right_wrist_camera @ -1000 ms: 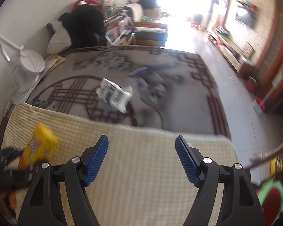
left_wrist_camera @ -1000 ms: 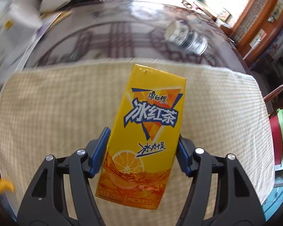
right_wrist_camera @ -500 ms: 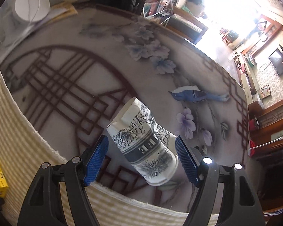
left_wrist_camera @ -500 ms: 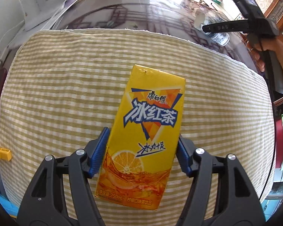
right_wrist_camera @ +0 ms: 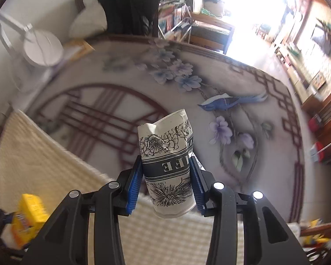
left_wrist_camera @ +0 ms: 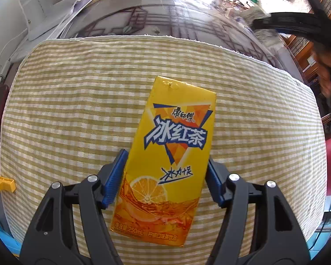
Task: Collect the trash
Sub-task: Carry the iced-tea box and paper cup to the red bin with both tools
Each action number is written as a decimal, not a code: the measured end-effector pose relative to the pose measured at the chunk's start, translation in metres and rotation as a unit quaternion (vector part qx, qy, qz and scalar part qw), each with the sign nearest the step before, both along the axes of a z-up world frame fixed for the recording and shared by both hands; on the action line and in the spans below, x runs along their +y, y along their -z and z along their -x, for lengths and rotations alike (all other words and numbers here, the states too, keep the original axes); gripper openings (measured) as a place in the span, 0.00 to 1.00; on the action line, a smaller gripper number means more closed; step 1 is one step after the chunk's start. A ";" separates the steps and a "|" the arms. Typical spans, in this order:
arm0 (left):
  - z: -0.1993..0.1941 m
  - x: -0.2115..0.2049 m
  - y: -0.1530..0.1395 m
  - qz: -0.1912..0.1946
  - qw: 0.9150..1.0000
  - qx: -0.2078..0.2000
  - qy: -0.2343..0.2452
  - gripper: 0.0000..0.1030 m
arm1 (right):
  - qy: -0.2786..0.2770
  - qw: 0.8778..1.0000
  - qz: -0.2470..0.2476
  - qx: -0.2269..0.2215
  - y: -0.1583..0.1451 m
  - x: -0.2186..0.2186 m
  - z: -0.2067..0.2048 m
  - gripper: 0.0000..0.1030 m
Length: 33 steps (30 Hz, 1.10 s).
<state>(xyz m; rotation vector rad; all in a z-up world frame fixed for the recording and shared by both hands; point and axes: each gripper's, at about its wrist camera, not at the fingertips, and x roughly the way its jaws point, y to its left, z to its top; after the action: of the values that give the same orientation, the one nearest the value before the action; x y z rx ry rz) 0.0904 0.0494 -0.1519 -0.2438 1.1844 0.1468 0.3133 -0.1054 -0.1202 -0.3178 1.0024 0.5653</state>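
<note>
My left gripper (left_wrist_camera: 166,180) is shut on a yellow iced-tea carton (left_wrist_camera: 170,154) and holds it above the checked cloth (left_wrist_camera: 77,110). My right gripper (right_wrist_camera: 166,181) is shut on a crumpled white paper cup with black flower print (right_wrist_camera: 167,165), squeezed flat between the blue pads and lifted above the patterned table (right_wrist_camera: 121,92). The carton also shows small at the lower left of the right wrist view (right_wrist_camera: 29,214). The right gripper and hand show blurred at the upper right of the left wrist view (left_wrist_camera: 298,24).
A white desk lamp (left_wrist_camera: 42,6) and papers stand at the table's far left. A white round lamp base (right_wrist_camera: 42,48) sits by the wall. A chair with dark clothing (right_wrist_camera: 128,6) stands behind the table. A yellow object (left_wrist_camera: 0,183) lies at the cloth's left edge.
My right gripper has closed on the paper cup, crushed it and lifted it off the table. My left gripper still holds the carton over the cloth.
</note>
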 end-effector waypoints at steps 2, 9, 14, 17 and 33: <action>-0.001 0.000 0.000 0.000 1.000 0.000 0.000 0.62 | -0.008 1.000 -0.017 0.005 -0.008 -0.007 0.021 0.39; -0.003 -0.006 0.006 -0.012 1.000 -0.001 0.004 0.62 | -0.021 0.998 -0.049 0.027 -0.012 -0.030 0.111 0.39; -0.002 -0.006 0.005 -0.005 1.000 0.003 -0.005 0.62 | 0.013 0.997 -0.068 0.045 -0.008 -0.051 0.152 0.39; 0.001 -0.008 0.003 0.007 1.000 0.004 -0.009 0.61 | 0.037 0.994 -0.080 0.059 -0.006 -0.065 0.172 0.40; 0.014 -0.060 -0.026 0.000 0.999 -0.026 0.043 0.59 | 0.124 0.984 -0.120 0.050 -0.022 -0.125 0.209 0.40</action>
<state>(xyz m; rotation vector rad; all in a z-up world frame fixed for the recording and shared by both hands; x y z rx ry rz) 0.0761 -0.0110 -0.1261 -0.1941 1.1412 0.0646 0.1040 -0.2300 -0.0979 0.0510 1.0396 0.4727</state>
